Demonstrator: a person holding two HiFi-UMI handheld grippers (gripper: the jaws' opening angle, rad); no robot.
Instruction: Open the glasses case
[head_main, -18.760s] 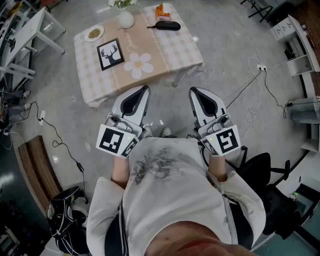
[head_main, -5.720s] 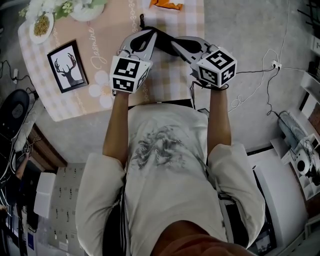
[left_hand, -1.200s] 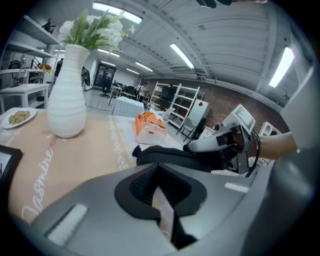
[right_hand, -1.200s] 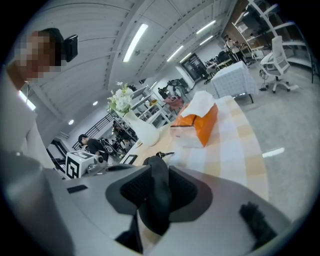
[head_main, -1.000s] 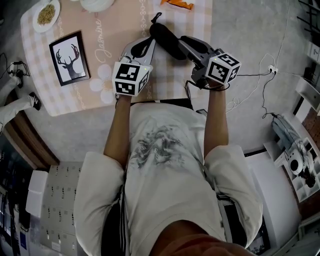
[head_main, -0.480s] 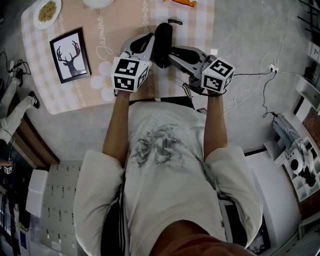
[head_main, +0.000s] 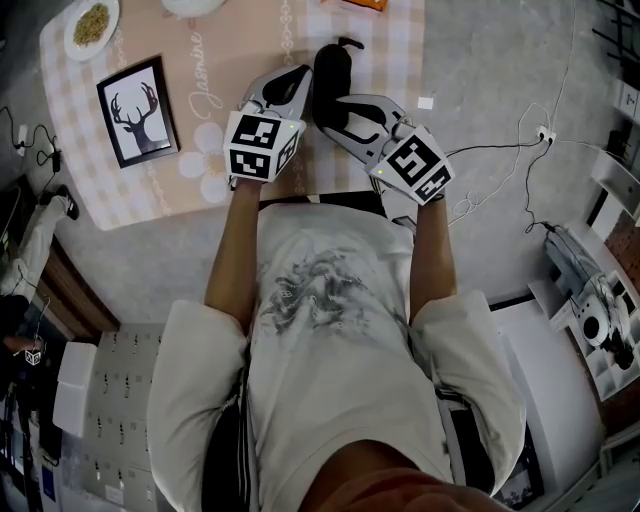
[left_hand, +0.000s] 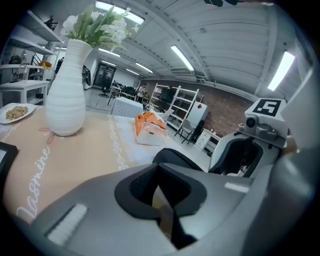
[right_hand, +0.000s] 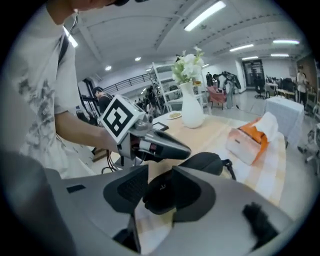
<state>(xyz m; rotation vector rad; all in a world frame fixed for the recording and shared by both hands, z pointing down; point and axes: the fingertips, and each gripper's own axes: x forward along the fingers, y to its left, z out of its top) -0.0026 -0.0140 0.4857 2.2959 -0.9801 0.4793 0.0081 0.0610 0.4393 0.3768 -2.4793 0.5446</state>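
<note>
The black glasses case (head_main: 330, 68) lies on the beige tablecloth, pointing away from me between the two grippers. My left gripper (head_main: 297, 78) rests just left of it with its jaws shut and nothing in them; in the left gripper view the case (left_hand: 178, 159) lies past my left gripper (left_hand: 160, 197), to the right. My right gripper (head_main: 338, 108) has rolled over, and its jaws have just been opening. In the right gripper view the case's (right_hand: 210, 162) near end sits between the jaws of the right gripper (right_hand: 159, 196), against the right one, with a strip of cloth showing beside the left one.
A white vase (left_hand: 65, 90) with flowers, an orange tissue box (left_hand: 149, 131) and a plate of snacks (head_main: 90, 25) stand further back on the table. A framed deer picture (head_main: 135, 110) lies to the left. The table's near edge (head_main: 320, 198) runs under my wrists; cables (head_main: 500, 150) cross the floor at right.
The case has swung from a diagonal lie to pointing straight away from me. The right gripper has rolled and shifted left, and its jaws stand wider. The left gripper has stayed put.
</note>
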